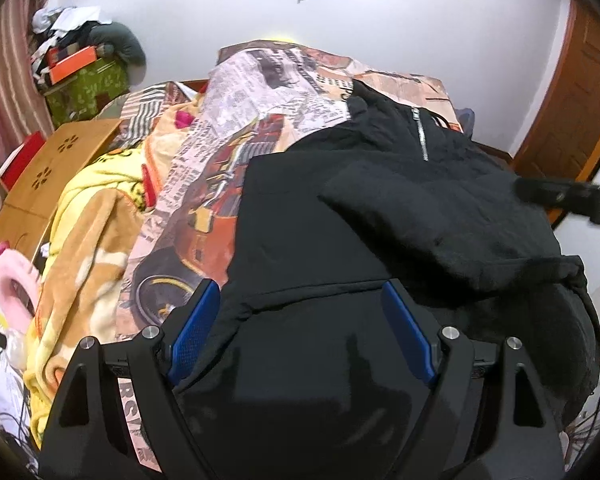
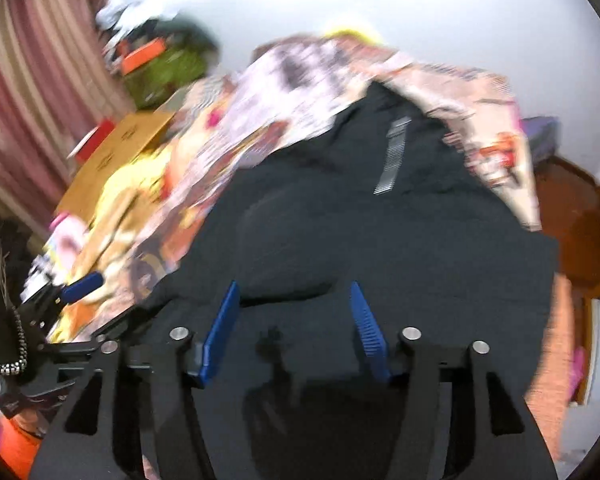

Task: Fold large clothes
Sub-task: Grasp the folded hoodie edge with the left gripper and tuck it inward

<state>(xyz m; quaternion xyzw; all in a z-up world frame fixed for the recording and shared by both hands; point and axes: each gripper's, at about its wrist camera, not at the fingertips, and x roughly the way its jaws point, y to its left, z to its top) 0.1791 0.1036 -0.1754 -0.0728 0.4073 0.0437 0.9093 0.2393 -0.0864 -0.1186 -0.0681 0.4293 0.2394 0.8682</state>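
A large black jacket (image 1: 360, 220) with a silver zipper (image 1: 420, 136) lies spread on the bed, one sleeve folded across its front. It also shows, blurred, in the right wrist view (image 2: 400, 232). My left gripper (image 1: 300, 292) is open, its blue pads (image 1: 196, 328) straddling the jacket's near hem. My right gripper (image 2: 294, 288) is open over the jacket's lower part, holding nothing. The right gripper's dark body (image 1: 568, 196) reaches in from the right edge of the left wrist view. The left gripper (image 2: 76, 284) shows at the left of the right wrist view.
A newspaper-print bedcover (image 1: 236, 120) and a yellow blanket (image 1: 96, 208) lie left of the jacket. A wooden lap table (image 1: 48, 176) sits at the bed's left side. A cluttered green box (image 1: 84, 84) stands at the back left. A wooden door (image 1: 572, 92) is at the right.
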